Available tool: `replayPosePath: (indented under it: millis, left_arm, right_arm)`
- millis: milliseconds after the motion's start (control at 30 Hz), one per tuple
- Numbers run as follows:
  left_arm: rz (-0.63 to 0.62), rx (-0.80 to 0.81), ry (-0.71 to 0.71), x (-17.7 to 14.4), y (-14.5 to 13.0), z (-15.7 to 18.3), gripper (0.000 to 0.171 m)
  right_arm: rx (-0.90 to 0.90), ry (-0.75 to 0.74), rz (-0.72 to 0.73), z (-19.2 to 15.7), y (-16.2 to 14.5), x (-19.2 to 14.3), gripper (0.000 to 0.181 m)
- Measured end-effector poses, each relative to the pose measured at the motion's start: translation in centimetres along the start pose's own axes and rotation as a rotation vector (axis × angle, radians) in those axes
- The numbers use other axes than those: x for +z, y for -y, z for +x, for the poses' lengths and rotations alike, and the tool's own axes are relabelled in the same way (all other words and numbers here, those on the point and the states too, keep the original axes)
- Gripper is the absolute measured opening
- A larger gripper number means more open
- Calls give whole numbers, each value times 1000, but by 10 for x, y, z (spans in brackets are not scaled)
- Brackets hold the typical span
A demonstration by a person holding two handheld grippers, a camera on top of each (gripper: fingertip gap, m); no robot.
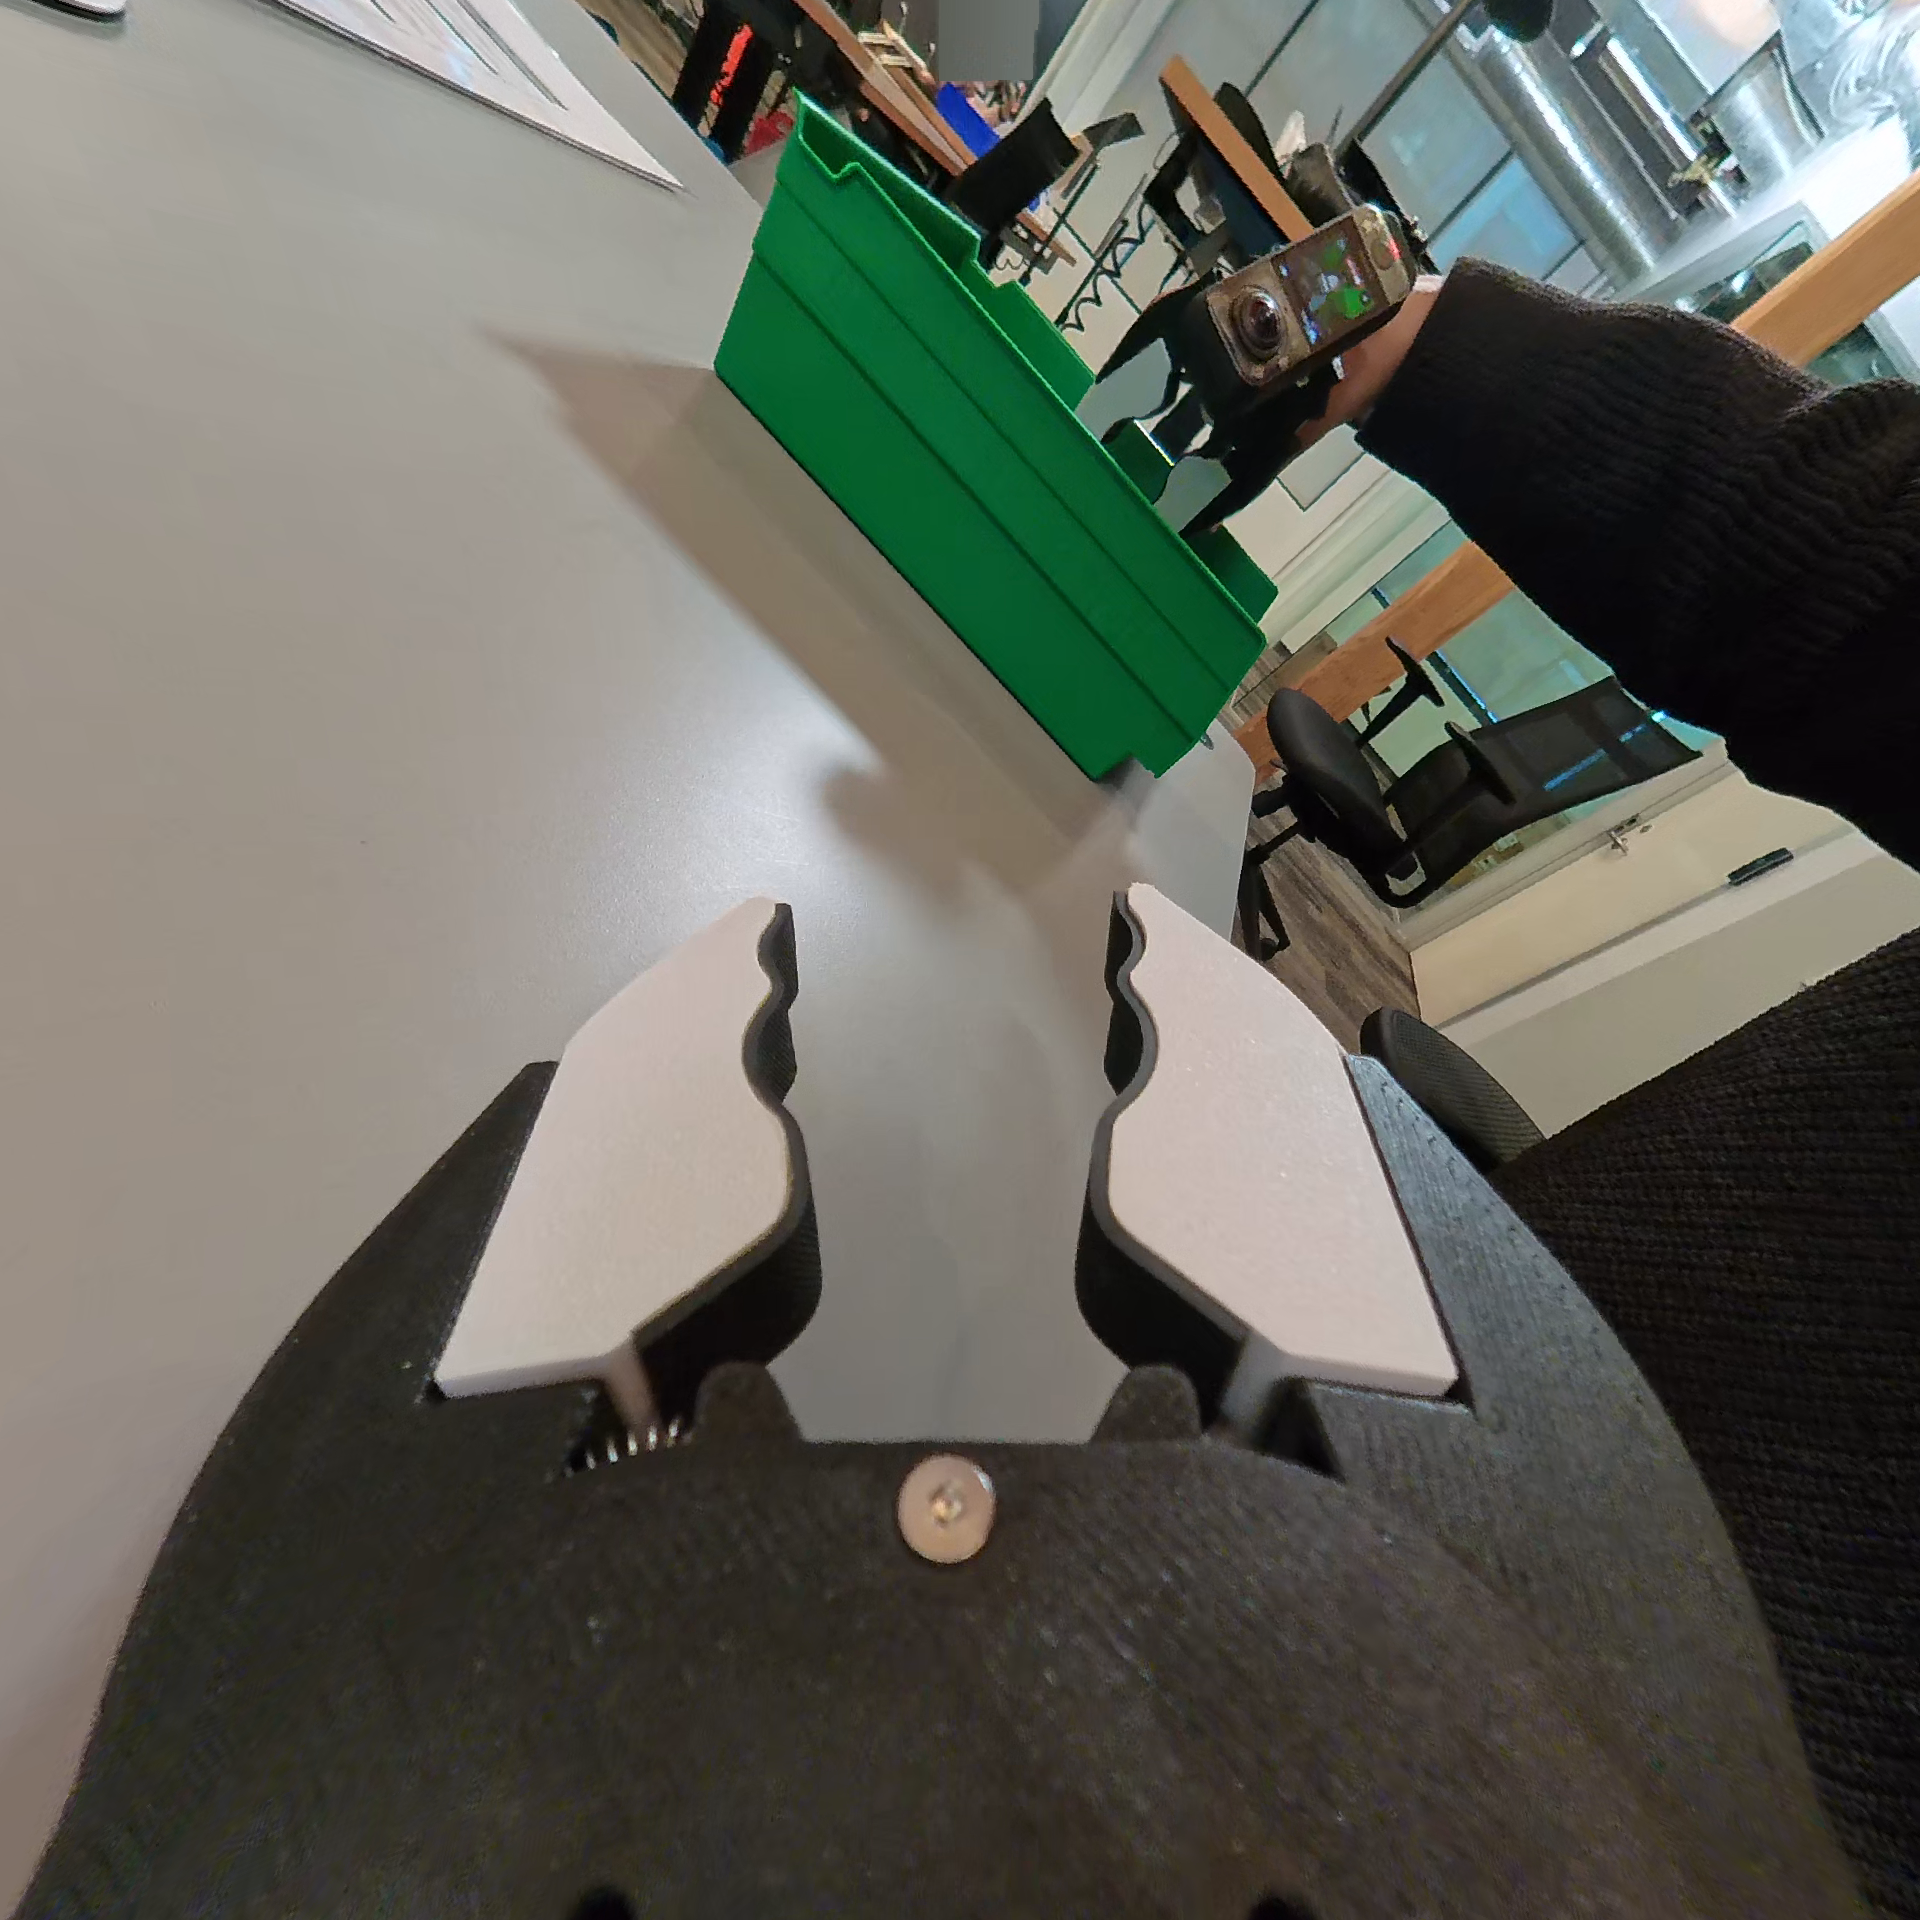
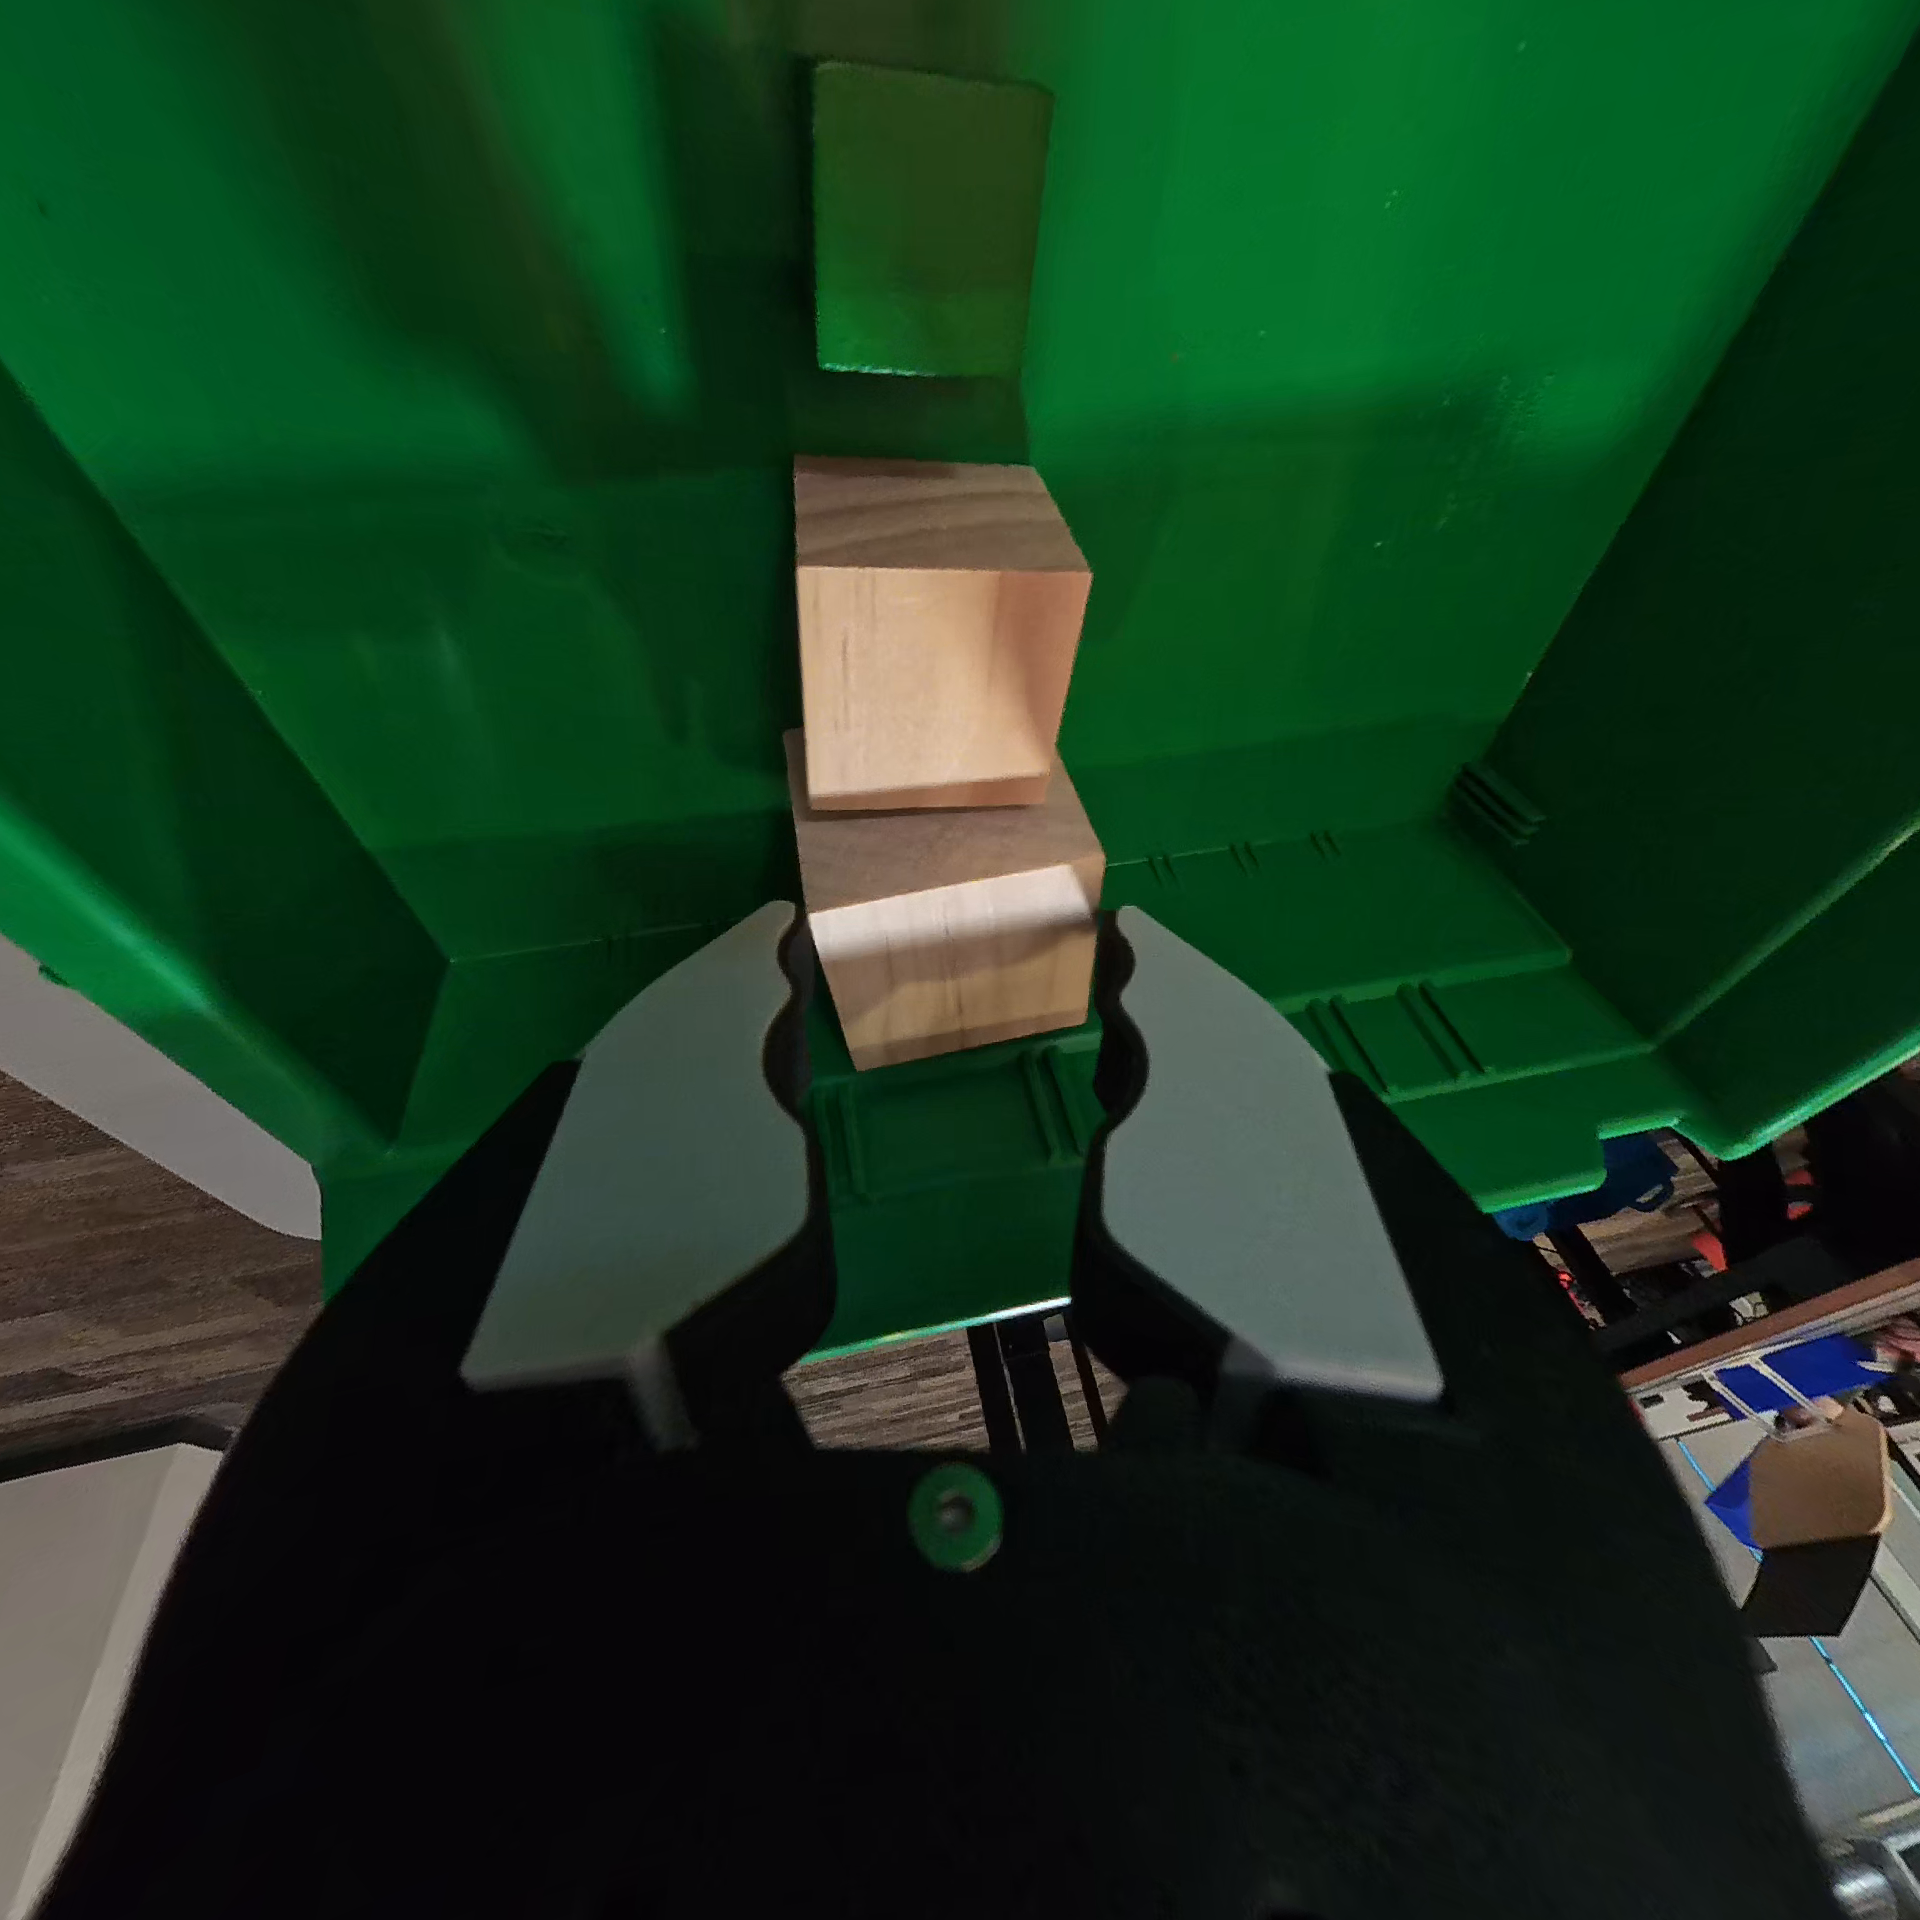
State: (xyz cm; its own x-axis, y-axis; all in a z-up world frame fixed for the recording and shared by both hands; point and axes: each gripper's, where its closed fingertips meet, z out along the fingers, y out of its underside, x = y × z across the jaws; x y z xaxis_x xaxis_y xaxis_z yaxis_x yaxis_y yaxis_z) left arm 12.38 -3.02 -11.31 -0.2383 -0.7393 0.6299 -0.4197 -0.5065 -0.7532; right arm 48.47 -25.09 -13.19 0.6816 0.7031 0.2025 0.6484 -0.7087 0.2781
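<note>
Wooden cube (image 2: 951, 971) between right tongs (image 2: 951, 997), apparently unclenched; left tongs (image 1: 951, 997) released, empty.

Left gripper (image 1: 954, 914) held low, jaws parted, nothing between them. Right gripper (image 2: 954, 925) tilted downward, jaws spread. A dark-sleeved arm (image 1: 1621, 499) holds it.

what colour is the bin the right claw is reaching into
Green. The bin shows best in the right wrist view, filling it around two wooden blocks.
</note>
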Motion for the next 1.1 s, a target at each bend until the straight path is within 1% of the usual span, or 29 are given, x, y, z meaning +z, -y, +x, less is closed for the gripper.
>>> replayPosePath:
  millis: [200,300,467,600,833,1033,1100]
  left_arm:
    - [1,-2,-1,0,0,0,58]
    - [-2,-6,-3,0,0,0,58]
    - [-3,-15,-6,0,0,-1,58]
    - [-1,-18,-4,0,0,-1,58]
    - [-2,-26,-8,0,0,-1,58]
    - [1,-43,-10,0,0,-3,58]
    - [1,-46,-10,0,0,-3,58]
  right_arm:
    - [-8,-7,-15,1,-3,0,54]
    - [5,-2,2,1,-1,-4,55]
    - [51,26,95,-2,19,-12,56]
    - [59,50,139,-4,34,-9,56]
    - [37,61,127,-4,39,1,54]
    - [19,51,122,-4,42,4,43]
    - [19,53,119,-4,43,4,43]
